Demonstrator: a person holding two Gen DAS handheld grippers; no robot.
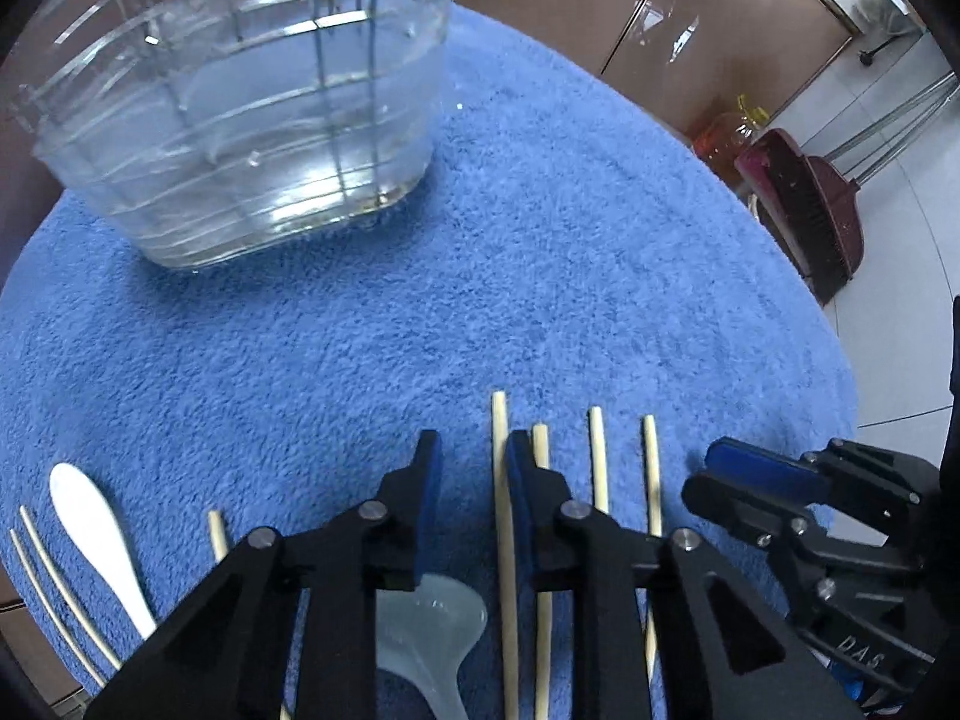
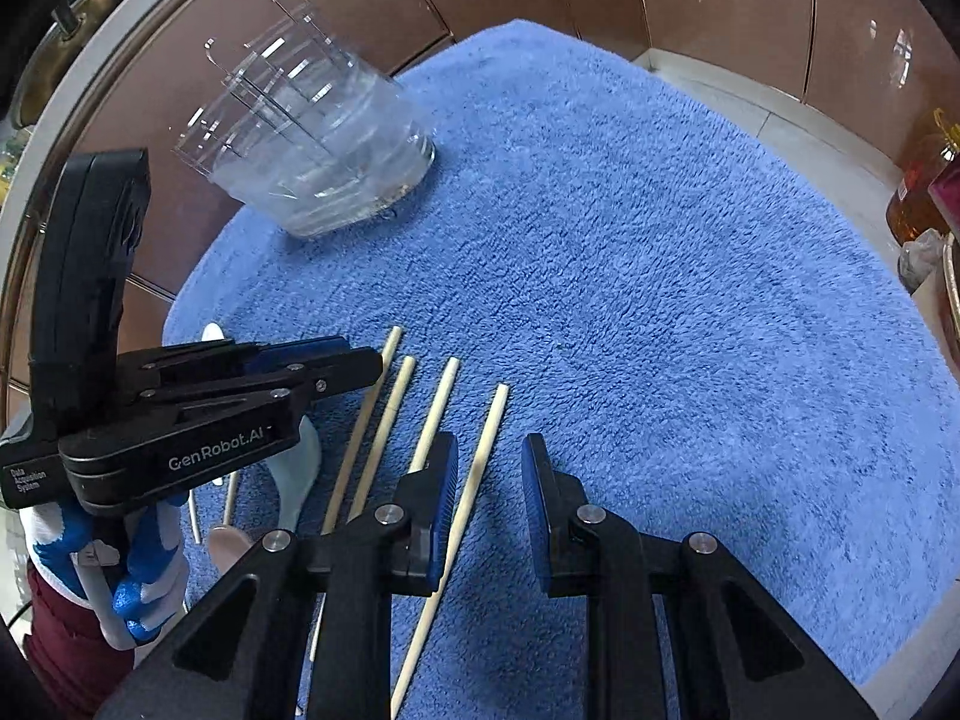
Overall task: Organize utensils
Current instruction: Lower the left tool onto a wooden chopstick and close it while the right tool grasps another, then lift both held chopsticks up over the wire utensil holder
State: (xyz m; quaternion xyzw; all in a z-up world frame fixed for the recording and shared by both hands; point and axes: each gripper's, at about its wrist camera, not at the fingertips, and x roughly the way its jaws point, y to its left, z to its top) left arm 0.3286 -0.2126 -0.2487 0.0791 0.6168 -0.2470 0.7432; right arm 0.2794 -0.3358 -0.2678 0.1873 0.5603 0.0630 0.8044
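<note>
A clear plastic utensil holder (image 1: 240, 120) with dividers stands at the far left of the blue towel (image 1: 540, 240); it also shows in the right wrist view (image 2: 318, 144). Several pale wooden chopsticks (image 1: 504, 540) lie side by side at the near edge, also seen in the right wrist view (image 2: 432, 420). My left gripper (image 1: 471, 468) is open and empty above a translucent spoon (image 1: 432, 630). A white spoon (image 1: 96, 534) lies further left. My right gripper (image 2: 489, 468) is open, its jaws either side of the rightmost chopstick (image 2: 474, 480).
Two thin sticks (image 1: 54, 576) lie at the towel's left edge. Brown cabinets (image 1: 690, 12) stand behind. A dustpan (image 1: 810, 210) and an oil bottle (image 1: 729, 132) sit on the floor to the right. A wooden spoon (image 2: 228, 543) lies under the left gripper.
</note>
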